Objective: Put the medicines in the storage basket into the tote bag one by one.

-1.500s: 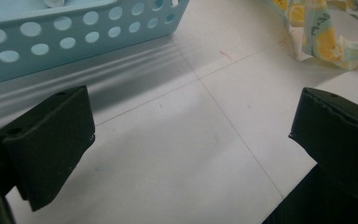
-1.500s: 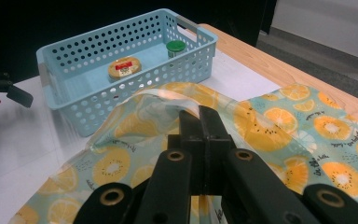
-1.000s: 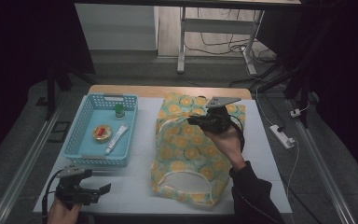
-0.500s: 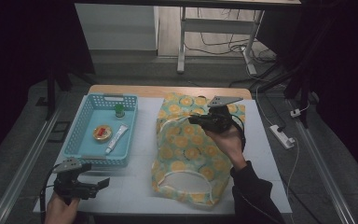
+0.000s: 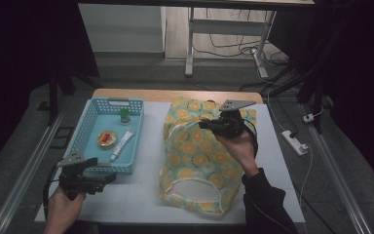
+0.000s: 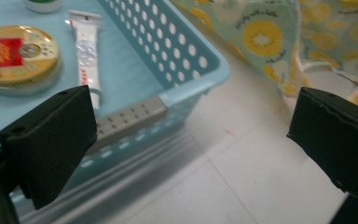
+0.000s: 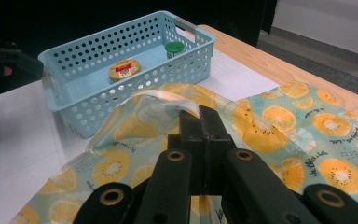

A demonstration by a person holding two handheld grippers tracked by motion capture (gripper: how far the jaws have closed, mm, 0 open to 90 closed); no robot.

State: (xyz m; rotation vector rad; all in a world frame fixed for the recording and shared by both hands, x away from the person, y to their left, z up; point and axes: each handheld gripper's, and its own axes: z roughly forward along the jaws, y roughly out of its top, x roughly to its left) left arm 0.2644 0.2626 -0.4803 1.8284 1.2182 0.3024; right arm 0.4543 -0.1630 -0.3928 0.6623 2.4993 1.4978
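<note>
Orange-print teal fabric bag [image 5: 202, 161] | right tongs [image 5: 205, 125] clamped shut on its top edge, unmoved | left tongs [image 5: 108, 176] wide, empty, risen beside pale-blue perforated plastic basket [image 5: 88, 126] | likely reaching basket items next

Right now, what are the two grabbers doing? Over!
Right gripper shut on fruit-print bag, lifting its edge. Left gripper open, empty, beside the blue basket. Nothing in the way. Over.
</note>
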